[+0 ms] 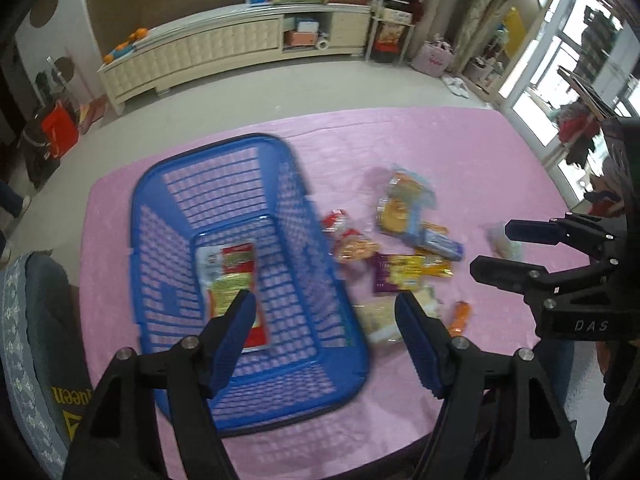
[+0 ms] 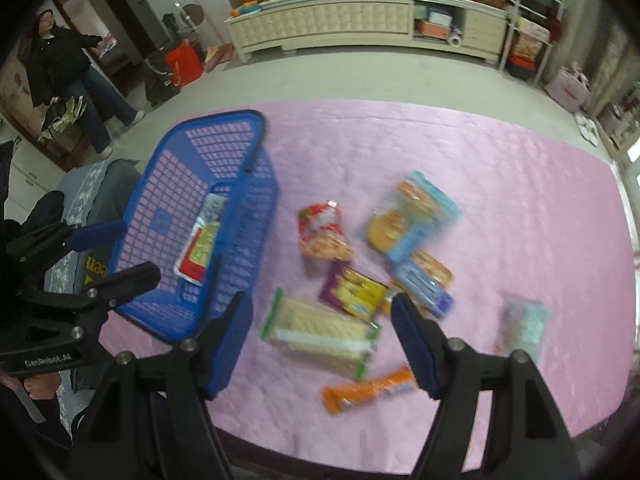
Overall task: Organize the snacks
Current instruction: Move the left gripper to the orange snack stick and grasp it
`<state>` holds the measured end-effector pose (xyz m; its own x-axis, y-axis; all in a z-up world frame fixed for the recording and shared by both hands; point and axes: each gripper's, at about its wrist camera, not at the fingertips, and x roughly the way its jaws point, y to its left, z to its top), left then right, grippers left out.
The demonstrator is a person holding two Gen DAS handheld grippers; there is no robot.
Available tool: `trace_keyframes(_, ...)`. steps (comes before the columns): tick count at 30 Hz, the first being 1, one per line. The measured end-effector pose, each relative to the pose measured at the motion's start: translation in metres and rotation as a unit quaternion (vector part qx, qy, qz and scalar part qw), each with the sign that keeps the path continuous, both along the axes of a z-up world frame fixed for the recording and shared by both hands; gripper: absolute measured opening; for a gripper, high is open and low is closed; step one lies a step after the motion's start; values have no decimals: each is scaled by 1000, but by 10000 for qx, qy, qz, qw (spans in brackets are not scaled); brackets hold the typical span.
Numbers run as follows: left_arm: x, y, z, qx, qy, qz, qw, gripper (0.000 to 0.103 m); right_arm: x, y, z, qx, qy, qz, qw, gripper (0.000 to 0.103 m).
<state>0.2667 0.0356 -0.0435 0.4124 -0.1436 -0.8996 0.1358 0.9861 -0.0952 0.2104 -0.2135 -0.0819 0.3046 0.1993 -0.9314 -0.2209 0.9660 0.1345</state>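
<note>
One pink tablecloth (image 2: 460, 168), grey floor (image 2: 340, 76), cream sideboard (image 2: 328, 24) beyond.

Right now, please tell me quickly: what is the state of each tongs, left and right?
Left tongs: open, holding nothing, above the blue basket.
Right tongs: open, holding nothing, above the wafer pack.

Soft, even daylight enters through the window (image 1: 560, 92), which is blown out white. Both views show motion blur on the snack packets (image 2: 400, 256) and heavy fisheye bending with dark vignetted corners. Shadows are faint.
</note>
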Motion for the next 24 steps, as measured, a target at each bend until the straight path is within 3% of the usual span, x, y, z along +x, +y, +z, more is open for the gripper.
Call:
trace_keyframes(8, -13, -75, -13, 17, 12, -687, 9976, 71, -33, -64, -8, 23, 43, -441, 9990, 75)
trace_keyframes(13, -22, -116, -48, 102, 312, -1120, 9932, 71, -55, -97, -32, -126, 230, -614, 9978, 75)
trace_keyframes(21, -28, -160, -103, 287, 696, -1508, 9857, 71, -76, -132, -81, 50, 676, -834, 9942, 75)
trace_keyframes(24, -26, -171, -117, 460, 772, -1678, 9817, 66, -82, -144, -93, 107, 793, -915, 9926, 75)
